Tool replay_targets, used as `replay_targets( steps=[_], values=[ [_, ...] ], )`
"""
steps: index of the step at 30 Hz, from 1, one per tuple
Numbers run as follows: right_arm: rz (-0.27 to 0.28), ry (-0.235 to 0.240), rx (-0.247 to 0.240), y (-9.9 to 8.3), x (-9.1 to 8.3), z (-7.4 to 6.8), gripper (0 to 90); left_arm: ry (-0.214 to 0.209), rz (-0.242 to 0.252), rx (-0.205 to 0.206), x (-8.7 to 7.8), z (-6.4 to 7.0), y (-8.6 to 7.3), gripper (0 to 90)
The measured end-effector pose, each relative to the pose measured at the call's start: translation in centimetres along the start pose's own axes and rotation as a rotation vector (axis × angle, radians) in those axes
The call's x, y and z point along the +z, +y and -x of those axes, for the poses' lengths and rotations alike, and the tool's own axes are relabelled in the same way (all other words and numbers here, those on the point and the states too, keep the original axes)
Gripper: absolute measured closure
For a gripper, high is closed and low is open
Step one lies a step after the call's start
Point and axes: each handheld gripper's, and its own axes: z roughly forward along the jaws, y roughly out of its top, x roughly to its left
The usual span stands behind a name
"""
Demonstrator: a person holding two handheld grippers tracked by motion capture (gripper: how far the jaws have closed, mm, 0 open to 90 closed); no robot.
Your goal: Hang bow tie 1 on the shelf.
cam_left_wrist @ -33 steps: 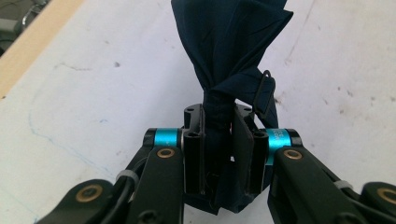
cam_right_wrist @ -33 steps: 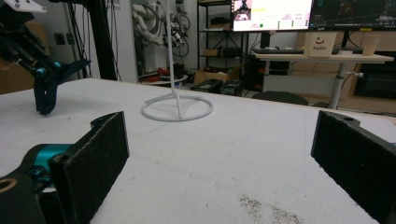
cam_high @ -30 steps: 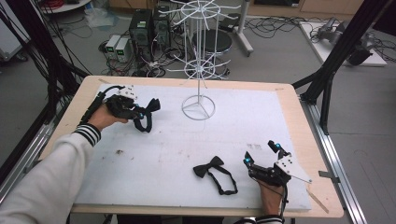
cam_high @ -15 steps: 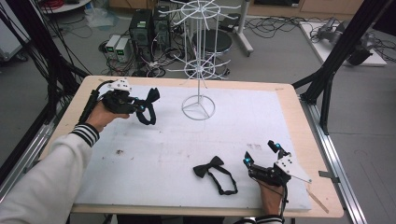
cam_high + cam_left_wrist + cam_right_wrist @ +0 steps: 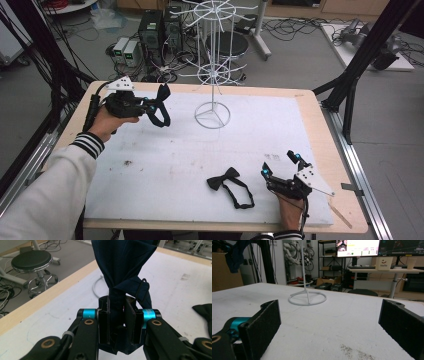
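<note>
— So where is the dark navy fabric bow tie [image 5: 161, 104]?
— Clamped at its knot in the left gripper [image 5: 117, 315], raised beside the white wire display rack [image 5: 213, 70]; its strap should hook a prong squarely. The right gripper [image 5: 281, 165] rests wide open, empty.

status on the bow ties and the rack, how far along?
Done: nothing hangs on the white wire rack yet. In hand: the left gripper is shut on a dark blue bow tie, lifted above the mat left of the rack's base. Left: hang that one, then the black bow tie lying on the mat beside the open right gripper.
</note>
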Motion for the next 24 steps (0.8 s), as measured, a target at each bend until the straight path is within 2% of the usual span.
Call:
replay_targets(
  steps=[10, 19, 24],
  values=[
    [0.012, 0.008, -0.026, 0.0, 0.0, -0.1, 2.1, -0.002, 0.035, 0.013, -0.2, 0.5, 1.2, 75.2],
    [0.012, 0.006, -0.016, 0.0, -0.1, -0.1, 2.2, -0.032, 0.076, 0.029, -0.2, 1.0, 3.2, 75.3],
    [0.011, 0.007, -0.014, 0.0, -0.1, -0.1, 2.2, -0.03, 0.099, 0.024, -0.1, 1.2, 4.1, 75.3]
  ],
)
